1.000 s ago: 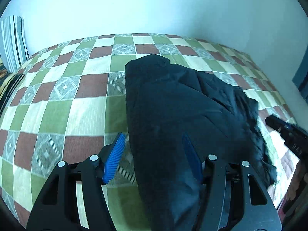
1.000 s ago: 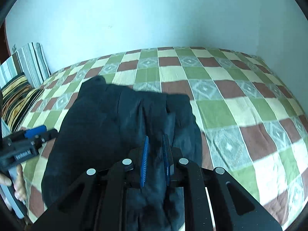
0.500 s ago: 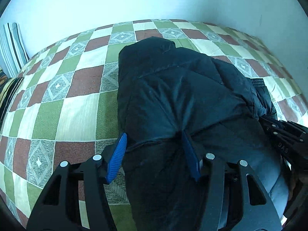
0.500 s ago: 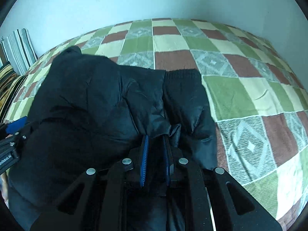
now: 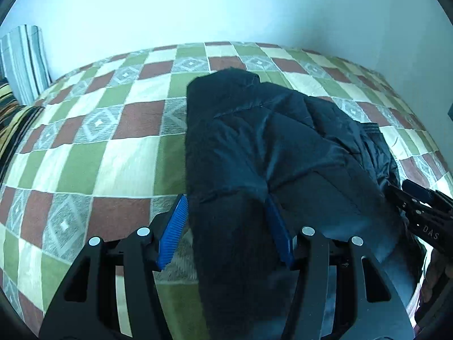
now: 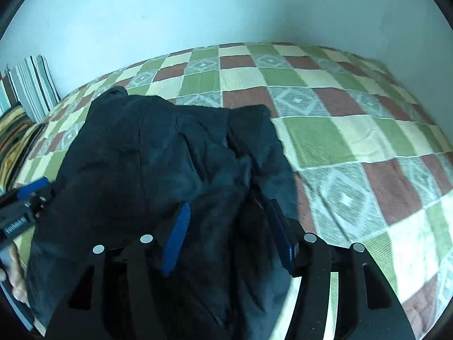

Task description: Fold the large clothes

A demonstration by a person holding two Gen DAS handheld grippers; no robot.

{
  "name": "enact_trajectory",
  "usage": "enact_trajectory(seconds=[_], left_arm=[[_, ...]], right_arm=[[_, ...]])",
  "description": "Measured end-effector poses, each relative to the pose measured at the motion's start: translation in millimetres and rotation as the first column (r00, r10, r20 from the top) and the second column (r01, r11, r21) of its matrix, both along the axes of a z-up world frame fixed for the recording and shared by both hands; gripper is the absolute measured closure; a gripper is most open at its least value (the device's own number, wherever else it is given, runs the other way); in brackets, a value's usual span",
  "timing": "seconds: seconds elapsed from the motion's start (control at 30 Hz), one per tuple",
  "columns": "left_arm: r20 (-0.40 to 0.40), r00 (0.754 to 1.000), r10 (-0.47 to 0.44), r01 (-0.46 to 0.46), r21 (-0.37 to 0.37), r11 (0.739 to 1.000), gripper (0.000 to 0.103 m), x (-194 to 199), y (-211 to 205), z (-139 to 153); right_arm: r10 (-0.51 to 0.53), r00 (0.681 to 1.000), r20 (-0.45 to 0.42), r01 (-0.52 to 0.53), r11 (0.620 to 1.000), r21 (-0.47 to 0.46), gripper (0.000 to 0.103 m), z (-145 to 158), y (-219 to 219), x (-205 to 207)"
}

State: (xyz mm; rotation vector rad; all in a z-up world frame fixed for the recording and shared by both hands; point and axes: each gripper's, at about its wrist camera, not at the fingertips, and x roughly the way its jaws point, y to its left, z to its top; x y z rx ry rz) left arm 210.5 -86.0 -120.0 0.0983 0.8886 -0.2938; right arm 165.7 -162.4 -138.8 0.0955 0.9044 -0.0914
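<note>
1. Black padded jacket (image 5: 269, 147) lying bunched on the checked bed (image 5: 99, 155), along the near edge about midway, well apart from the striped pillow (image 5: 25, 65) at the far left corner.
2. Left gripper (image 5: 225, 201) standing about half spread over the jacket's left border: left pad (image 5: 172, 232) bare beside the cloth, right pad half buried under a drape of it. Reads as released, not pinching.
3. Right gripper (image 6: 228, 205) released too: jaws just been opening, with a dark fold between them and neither pad pressing on it.
4. Step in hand, by judgement: setting down a fold, with the lifted part laid over the body of the jacket and let go at the near edge.
5. Fold looks rough: puffy layers heaped, a sleeve or flap spilling toward the right side of the bed.
6. Next move likely calls for backing both grippers clear without dragging cloth off the near edge, then taking fresh holds on the right flap and the left border to bring them in and flatten the bundle.
7. Worth watching: slippery quilted fabric springing open once unheld.
</note>
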Motion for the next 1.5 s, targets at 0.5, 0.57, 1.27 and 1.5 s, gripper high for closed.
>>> enact_trajectory(seconds=[0.5, 0.57, 1.27, 1.5], left_arm=[[0.033, 0.999, 0.018, -0.019, 0.020, 1.000, 0.044, -43.7, 16.3, -2.6], [0.028, 0.999, 0.023, -0.024, 0.009, 1.000, 0.044, -42.5, 17.3, -3.6], [0.024, 0.992, 0.121, -0.121, -0.002, 0.993, 0.037, -40.5, 16.6, -1.5], [0.038, 0.988, 0.147, -0.146, -0.018, 0.989, 0.025, -52.2, 20.5, 4.4]], right_arm=[[-0.053, 0.991, -0.120, 0.083, 0.960, 0.266, 0.042, -44.9, -26.8, -21.2], [-0.056, 0.992, -0.116, 0.084, 0.962, 0.261, 0.054, -45.7, -23.1, -18.9], [-0.047, 0.997, -0.063, 0.053, 0.993, 0.102, 0.055, -25.7, -8.7, -8.2], [-0.045, 0.999, 0.010, 0.045, 0.999, 0.026, 0.041, 0.7, -3.0, -30.1]])
